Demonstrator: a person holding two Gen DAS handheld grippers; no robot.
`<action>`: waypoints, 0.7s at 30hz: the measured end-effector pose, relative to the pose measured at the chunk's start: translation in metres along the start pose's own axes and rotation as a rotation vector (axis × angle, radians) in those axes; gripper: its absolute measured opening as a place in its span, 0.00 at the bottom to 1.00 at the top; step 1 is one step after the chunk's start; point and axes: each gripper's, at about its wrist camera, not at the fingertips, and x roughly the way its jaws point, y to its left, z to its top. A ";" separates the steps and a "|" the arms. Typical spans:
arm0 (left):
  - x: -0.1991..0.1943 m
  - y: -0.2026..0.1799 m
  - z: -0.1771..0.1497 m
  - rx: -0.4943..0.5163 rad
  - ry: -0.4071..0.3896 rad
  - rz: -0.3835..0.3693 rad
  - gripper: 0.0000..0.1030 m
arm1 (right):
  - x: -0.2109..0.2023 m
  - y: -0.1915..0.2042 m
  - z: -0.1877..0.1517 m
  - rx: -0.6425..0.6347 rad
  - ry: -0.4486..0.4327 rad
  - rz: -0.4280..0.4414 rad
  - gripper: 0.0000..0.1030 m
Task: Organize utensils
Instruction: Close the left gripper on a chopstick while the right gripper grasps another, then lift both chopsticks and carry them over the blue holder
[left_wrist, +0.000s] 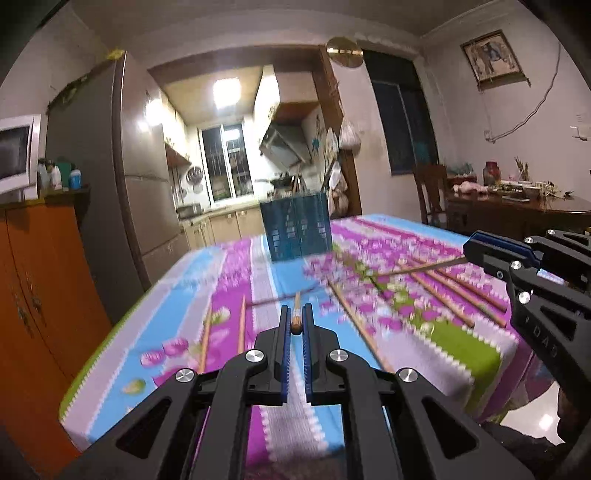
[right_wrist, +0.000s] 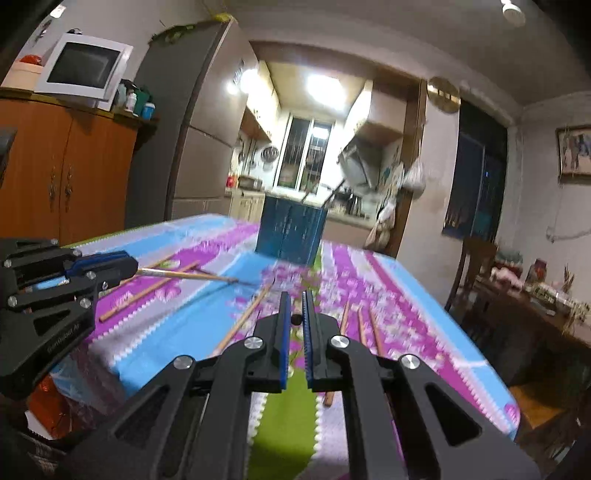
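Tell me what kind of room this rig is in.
Most likely a home dining area opening onto a kitchen: a table with a floral tablecloth, a tall fridge, a microwave on a wooden cabinet, and kitchen counters beyond the doorway.

Grey refrigerator (left_wrist: 110, 177) seen beside orange cabinet (left_wrist: 40, 280); white microwave (right_wrist: 86, 70) set on cabinet. Framed picture (left_wrist: 493, 55) hung on wall.

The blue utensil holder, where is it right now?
The blue utensil holder stands upright at the far end of the floral tablecloth, ahead of both grippers in each wrist view, beyond the loose chopsticks, with the kitchen doorway behind it.
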 end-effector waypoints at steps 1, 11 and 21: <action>-0.001 0.001 0.003 0.000 -0.008 -0.001 0.07 | -0.001 0.000 0.002 -0.005 -0.008 -0.001 0.04; -0.007 0.012 0.030 -0.018 -0.063 0.003 0.07 | -0.009 -0.007 0.030 -0.042 -0.117 -0.002 0.04; 0.005 0.036 0.079 -0.057 -0.073 -0.086 0.07 | -0.004 -0.016 0.071 -0.083 -0.191 0.032 0.04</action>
